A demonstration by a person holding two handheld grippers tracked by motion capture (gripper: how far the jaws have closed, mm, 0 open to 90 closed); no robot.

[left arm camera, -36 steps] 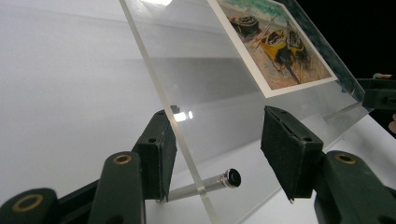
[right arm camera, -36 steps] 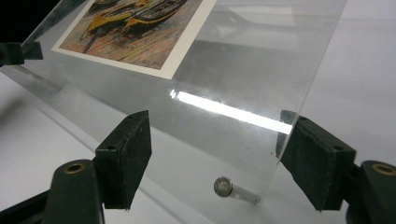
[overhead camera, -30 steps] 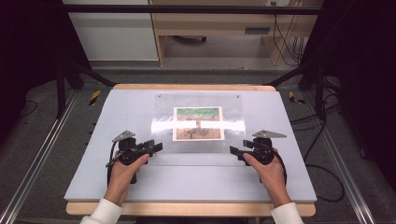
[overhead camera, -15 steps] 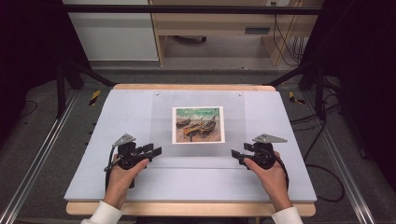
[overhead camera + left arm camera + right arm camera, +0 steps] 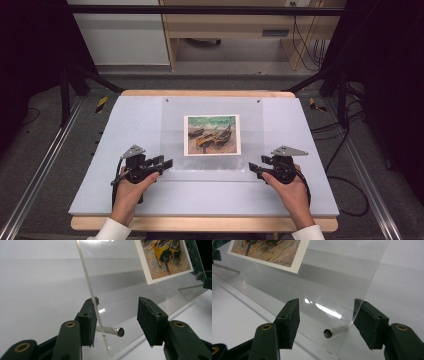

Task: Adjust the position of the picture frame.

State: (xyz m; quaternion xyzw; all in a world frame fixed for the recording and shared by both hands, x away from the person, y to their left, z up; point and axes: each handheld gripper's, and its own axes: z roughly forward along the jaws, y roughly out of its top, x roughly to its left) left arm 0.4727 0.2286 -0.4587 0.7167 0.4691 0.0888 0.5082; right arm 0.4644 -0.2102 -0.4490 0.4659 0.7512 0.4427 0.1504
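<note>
At the near edge of a pale blue table top (image 5: 210,197), a person's hands bring two grippers to the near corners of a clear acrylic picture frame (image 5: 212,172). The left gripper (image 5: 159,164) has its jaws apart and has just been closing; in the left gripper view (image 5: 115,315) the sheet's edge stands between the pads, touching or almost touching the left pad, the right pad well clear. A small silver standoff post (image 5: 110,330) sticks out of the sheet between the jaws. The right gripper (image 5: 256,169), jaws also apart and just closing, straddles the opposite corner in the right gripper view (image 5: 325,316), where the sheet's edge lies against or just beside the right pad and a second silver post (image 5: 335,331) points from the sheet. Farther off, a print of beached boats (image 5: 212,135) sits in the frame, mid-table.
</note>
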